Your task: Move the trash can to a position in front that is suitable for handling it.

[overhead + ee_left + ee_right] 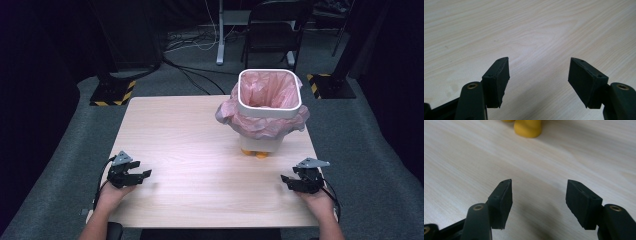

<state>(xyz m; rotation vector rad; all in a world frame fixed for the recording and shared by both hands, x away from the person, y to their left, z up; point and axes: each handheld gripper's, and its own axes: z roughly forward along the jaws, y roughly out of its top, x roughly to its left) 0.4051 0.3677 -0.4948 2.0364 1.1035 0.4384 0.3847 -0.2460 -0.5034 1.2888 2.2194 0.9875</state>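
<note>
- Both tools are held released, jaws apart and empty: the left tool and right tool rest at the near corners of the worktop.
- The white bin stands far right, on yellow feet.
- Its pink liner bag, judged thin, soft and tearable, is best pinched at the overhanging folds.
- Nothing is seen in the way.

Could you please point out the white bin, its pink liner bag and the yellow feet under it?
white bin point(269, 110), high view, front rim.
pink liner bag point(265, 90), high view, inside wall.
yellow feet point(527, 128), right gripper view, nearest foot.
</note>
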